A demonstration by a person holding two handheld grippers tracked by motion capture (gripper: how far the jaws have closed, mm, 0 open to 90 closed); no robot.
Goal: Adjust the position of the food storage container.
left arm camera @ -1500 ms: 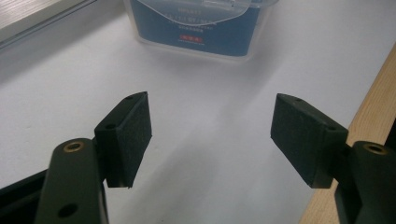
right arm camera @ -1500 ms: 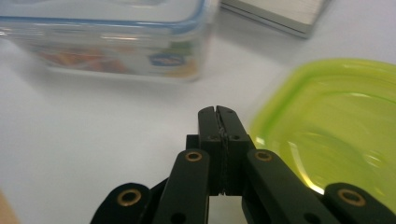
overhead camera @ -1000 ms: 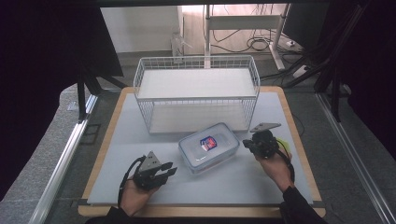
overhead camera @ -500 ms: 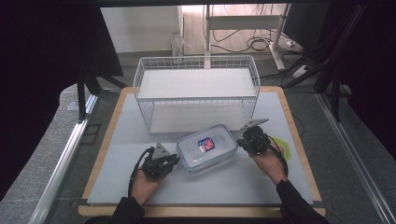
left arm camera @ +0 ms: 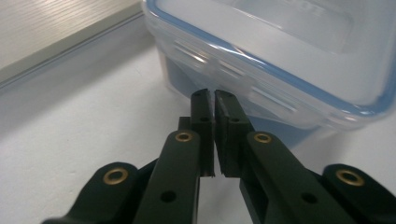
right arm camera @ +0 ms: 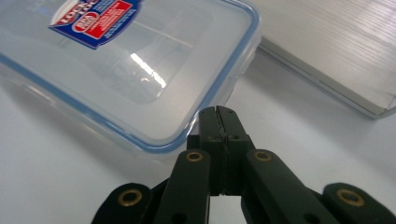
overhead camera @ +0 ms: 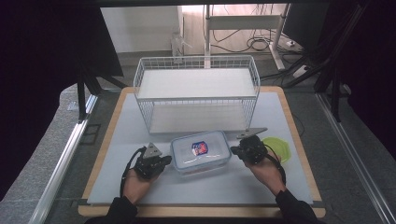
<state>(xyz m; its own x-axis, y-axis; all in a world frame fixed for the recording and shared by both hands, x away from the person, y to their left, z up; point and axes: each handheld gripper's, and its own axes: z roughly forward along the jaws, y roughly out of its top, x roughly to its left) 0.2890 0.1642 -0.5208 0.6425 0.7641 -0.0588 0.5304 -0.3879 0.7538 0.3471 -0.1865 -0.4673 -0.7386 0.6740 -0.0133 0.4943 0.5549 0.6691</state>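
Observation:
A clear plastic food container (overhead camera: 201,151) with a blue-sealed lid and a red and blue label lies flat on the white mat. My left gripper (overhead camera: 166,161) is at its left end. In the left gripper view the jaws are shut with nothing between them, and the left gripper's tips (left arm camera: 214,95) rest against the container's side flap (left arm camera: 224,74). My right gripper (overhead camera: 234,150) is at the right end. It is also shut and holds nothing, and its tips (right arm camera: 218,112) sit at the rim of the lidded container (right arm camera: 140,60).
A white wire basket (overhead camera: 196,88) with a flat white shelf stands behind the container. A small green dish (overhead camera: 278,148) lies just right of the right hand. The white mat (overhead camera: 116,135) covers a wood-edged table.
Both grippers have closed in on the container from either side, the left moving right and the right moving left. The container stays in place.

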